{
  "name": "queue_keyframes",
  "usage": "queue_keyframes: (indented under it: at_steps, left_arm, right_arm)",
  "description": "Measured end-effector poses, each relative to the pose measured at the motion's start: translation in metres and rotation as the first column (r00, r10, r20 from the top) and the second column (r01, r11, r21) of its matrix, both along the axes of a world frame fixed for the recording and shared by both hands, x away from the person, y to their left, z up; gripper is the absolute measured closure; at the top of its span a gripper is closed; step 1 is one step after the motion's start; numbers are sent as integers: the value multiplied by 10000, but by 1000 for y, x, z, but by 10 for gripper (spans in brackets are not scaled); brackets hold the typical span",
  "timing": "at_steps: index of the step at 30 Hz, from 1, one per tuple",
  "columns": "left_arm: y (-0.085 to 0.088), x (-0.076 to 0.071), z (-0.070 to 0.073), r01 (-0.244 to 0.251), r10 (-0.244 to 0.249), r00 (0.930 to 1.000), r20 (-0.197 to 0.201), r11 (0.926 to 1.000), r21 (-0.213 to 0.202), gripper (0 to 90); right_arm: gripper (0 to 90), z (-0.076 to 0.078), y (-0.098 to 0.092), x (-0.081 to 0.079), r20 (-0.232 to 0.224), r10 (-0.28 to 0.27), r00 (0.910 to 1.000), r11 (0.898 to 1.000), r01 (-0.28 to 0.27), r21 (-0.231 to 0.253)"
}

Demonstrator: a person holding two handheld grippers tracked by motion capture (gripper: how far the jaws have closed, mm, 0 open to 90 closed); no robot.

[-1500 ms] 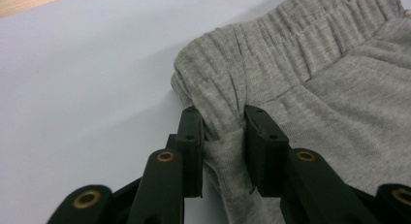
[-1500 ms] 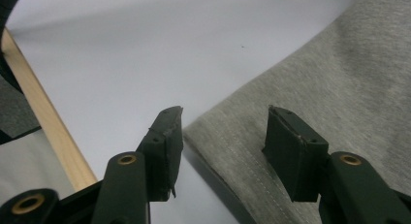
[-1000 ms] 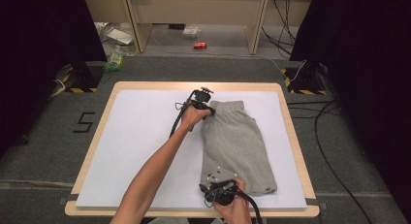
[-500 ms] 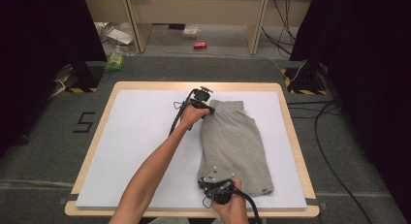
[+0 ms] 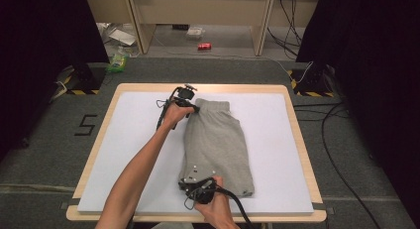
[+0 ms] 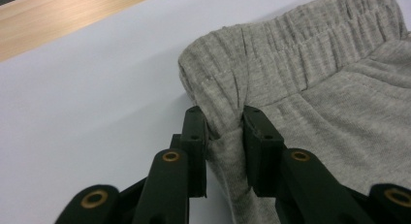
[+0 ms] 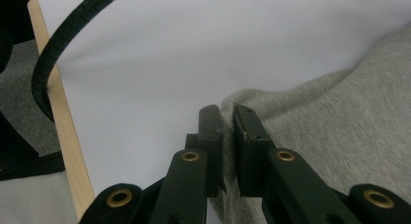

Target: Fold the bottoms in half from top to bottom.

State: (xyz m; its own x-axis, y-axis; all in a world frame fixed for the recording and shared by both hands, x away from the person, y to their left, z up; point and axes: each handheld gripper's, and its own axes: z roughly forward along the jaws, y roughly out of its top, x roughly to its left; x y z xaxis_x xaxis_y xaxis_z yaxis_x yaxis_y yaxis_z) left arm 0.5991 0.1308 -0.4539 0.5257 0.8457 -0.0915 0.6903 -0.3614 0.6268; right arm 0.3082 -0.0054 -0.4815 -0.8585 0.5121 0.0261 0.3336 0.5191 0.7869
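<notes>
One pair of grey shorts [image 5: 217,140] lay mid-frame on one white table [image 5: 124,154]; two grippers pinched it: left gripper [image 5: 190,109] at the waistband, right gripper [image 5: 194,183] at the hem, its jaws having just closed.

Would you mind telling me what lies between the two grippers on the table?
In the high view, only the folded grey shorts span the stretch: the left gripper pinches the waistband corner, the right gripper the hem corner.

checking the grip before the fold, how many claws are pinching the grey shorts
2. The left claw pinches the waistband corner of the grey shorts at the far end; the right claw is shut on the hem corner at the near end.
</notes>
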Motion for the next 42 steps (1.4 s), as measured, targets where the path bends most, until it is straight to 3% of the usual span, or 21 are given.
queue_keyframes:
  at_steps: [9,19,26,28,35,42]
  left_arm:
    - [45,-3,0,-396,396,9992,-35,9992,-54,721]
    - [48,-2,-7,-559,559,9984,-65,9984,-47,715]
    - [48,0,-10,-610,609,9981,-101,9981,-99,710]
    - [48,0,-10,-633,632,9979,-114,9980,-90,708]
    - [48,0,-11,-640,638,9979,-116,9979,-116,706]
    - [48,0,-11,-628,627,9980,-104,9979,-127,706]
  right_arm:
    - [832,-3,35,7,-137,568,9983,9984,-568,32]
    - [800,-8,45,11,-501,661,9966,9978,-655,126]
    - [799,-4,45,-2,-647,1173,9910,9931,-1165,153]
    - [793,-1,43,-3,-657,1201,9906,9924,-1180,349]
    - [756,14,27,9,-335,514,9981,9973,-495,549]
    - [714,22,3,42,-31,-498,9988,9985,499,203]
